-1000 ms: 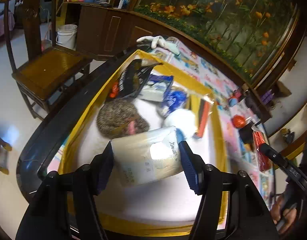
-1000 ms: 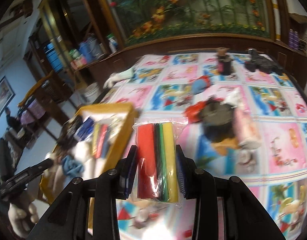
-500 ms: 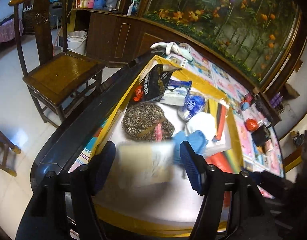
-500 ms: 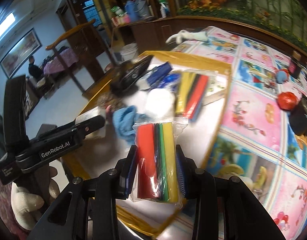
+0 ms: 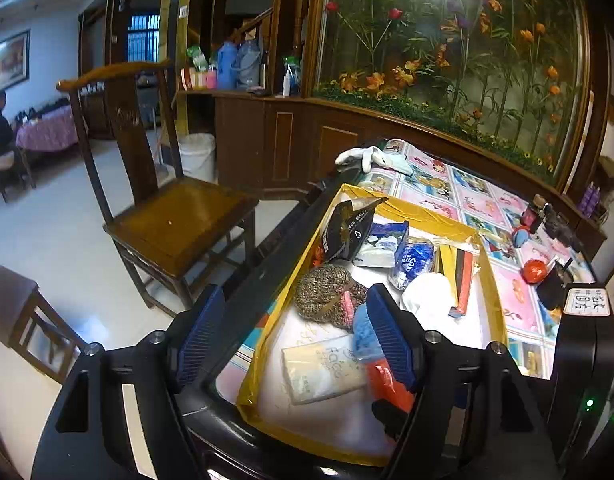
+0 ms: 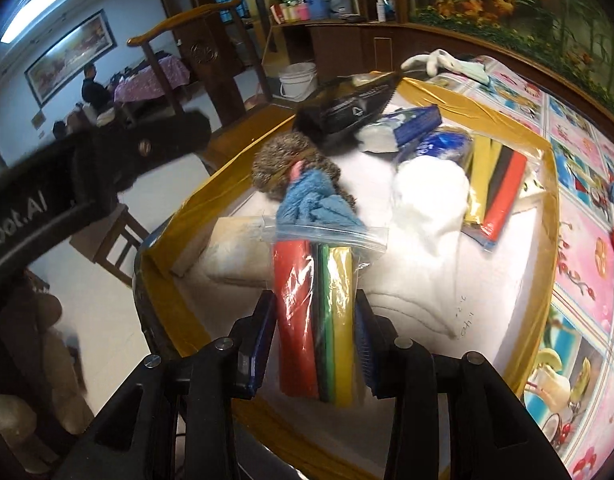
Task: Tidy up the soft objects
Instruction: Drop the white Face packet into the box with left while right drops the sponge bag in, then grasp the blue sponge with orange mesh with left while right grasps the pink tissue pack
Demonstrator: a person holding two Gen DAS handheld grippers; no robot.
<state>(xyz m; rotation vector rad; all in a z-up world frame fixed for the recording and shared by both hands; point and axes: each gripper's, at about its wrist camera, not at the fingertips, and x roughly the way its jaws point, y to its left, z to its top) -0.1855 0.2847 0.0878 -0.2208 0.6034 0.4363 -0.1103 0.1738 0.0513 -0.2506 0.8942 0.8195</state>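
A yellow-rimmed tray (image 5: 427, 208) holds several soft things: a brown knit hat (image 5: 327, 292), a blue cloth (image 6: 315, 200), a white wad (image 6: 427, 192) and a pale pack (image 5: 327, 368). My left gripper (image 5: 295, 332) hangs above the tray's near left corner. Its jaws are opening and nothing is between them; the pale pack lies flat below. My right gripper (image 6: 315, 312) is over the tray's near end, its pads still against a clear bag of red, green and yellow rolls (image 6: 315, 320) as its jaws begin opening. A similar bag (image 6: 499, 184) lies further in.
A black pouch (image 5: 351, 228) and blue packets (image 5: 415, 256) fill the tray's far end. Right of the tray, the patterned tablecloth (image 5: 519, 304) carries a red ball (image 5: 533, 271). White gloves (image 5: 367, 158) lie beyond. A wooden chair (image 5: 175, 216) stands left of the table.
The left gripper let go of the pale pack, which now lies in the tray, then rose and drew back with wider jaws. The right gripper swung from the tablecloth over the tray, carrying its bag.
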